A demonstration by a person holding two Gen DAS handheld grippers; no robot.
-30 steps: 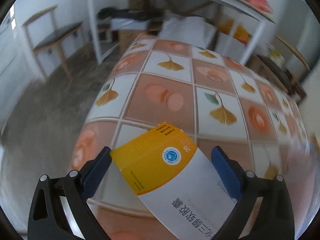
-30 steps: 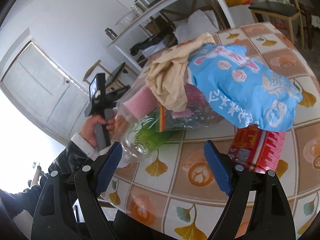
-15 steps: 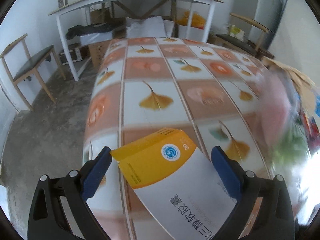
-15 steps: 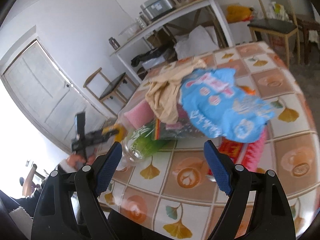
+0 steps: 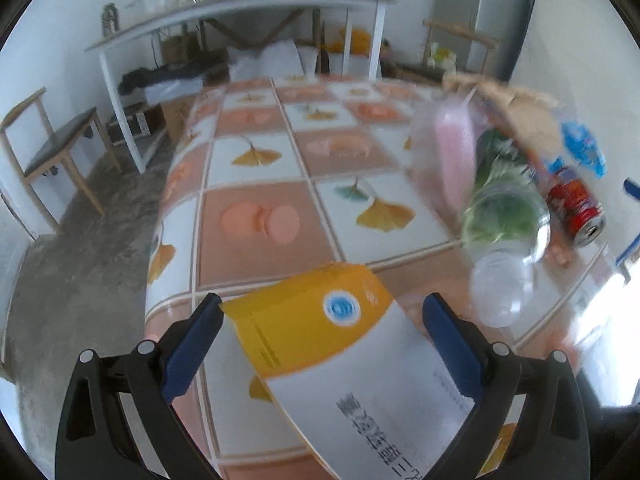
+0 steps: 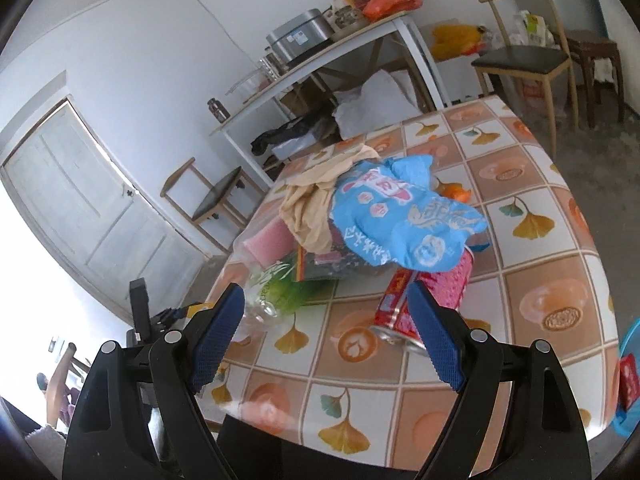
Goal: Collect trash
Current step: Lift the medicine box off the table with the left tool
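Left gripper pinches a flat yellow-and-white cardboard box w/ a blue round logo, held diagonally between the 2 blue pads, above the near-left edge of the surface, a table covered in an orange-and-white tiled cloth w/ ginkgo-leaf print.

Right gripper is spread wide, nothing between its pads; it hangs over the near part of the same surface, pointing at the trash heap.

Trash heap sits mid-surface: a crumpled blue printed plastic bag on top, a crumpled beige cloth just left of it, a pink sponge-like block inside clear plastic on the heap's left. A clear plastic bottle w/ green label lies at the near-left of the heap, its cap end toward the near edge. A red drink can lies on its side near-right of the heap, partly behind the right pad. A small orange item lies beyond the blue bag.

In the left wrist view the heap is blurred at the right.
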